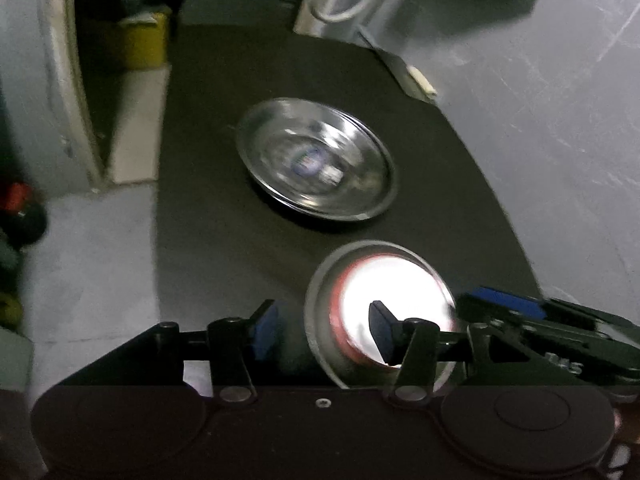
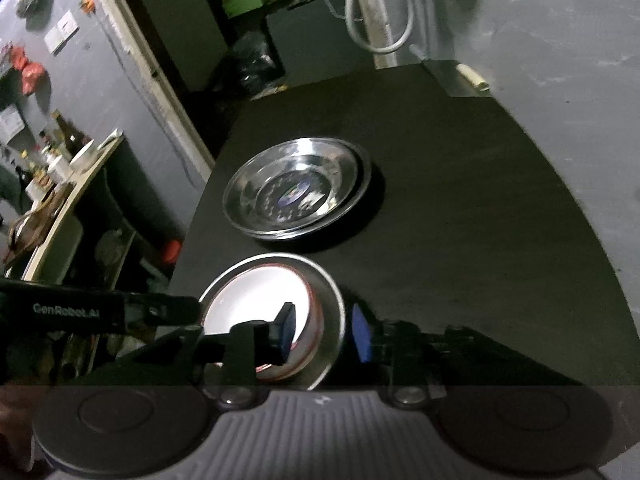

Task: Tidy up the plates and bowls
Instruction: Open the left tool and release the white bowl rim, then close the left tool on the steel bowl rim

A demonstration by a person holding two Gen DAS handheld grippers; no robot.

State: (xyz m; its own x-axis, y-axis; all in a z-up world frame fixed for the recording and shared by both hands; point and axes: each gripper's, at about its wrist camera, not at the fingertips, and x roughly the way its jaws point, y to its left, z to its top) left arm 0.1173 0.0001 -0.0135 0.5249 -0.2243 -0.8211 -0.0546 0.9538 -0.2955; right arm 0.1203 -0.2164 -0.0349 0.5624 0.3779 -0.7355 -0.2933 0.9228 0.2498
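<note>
Steel plates [image 2: 296, 188], bowl [image 2: 272, 312], black table [image 2: 460, 220], grey walls [image 2: 560, 40]

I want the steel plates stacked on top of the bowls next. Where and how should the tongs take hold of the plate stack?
Grip the steel plates by the flared rim on the near edge, coming in low from the bowl side. The stack lies flat on the black table, so likely only the thin raised lip offers the tongs a bite.

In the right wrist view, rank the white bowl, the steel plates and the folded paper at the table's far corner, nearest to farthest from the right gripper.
1. White bowl, nested in a steel bowl: its wall sits between the right gripper jaws, lower centre.
2. Steel plates, mid-table, beyond the bowl.
3. Folded paper, far right corner of the table.
</note>
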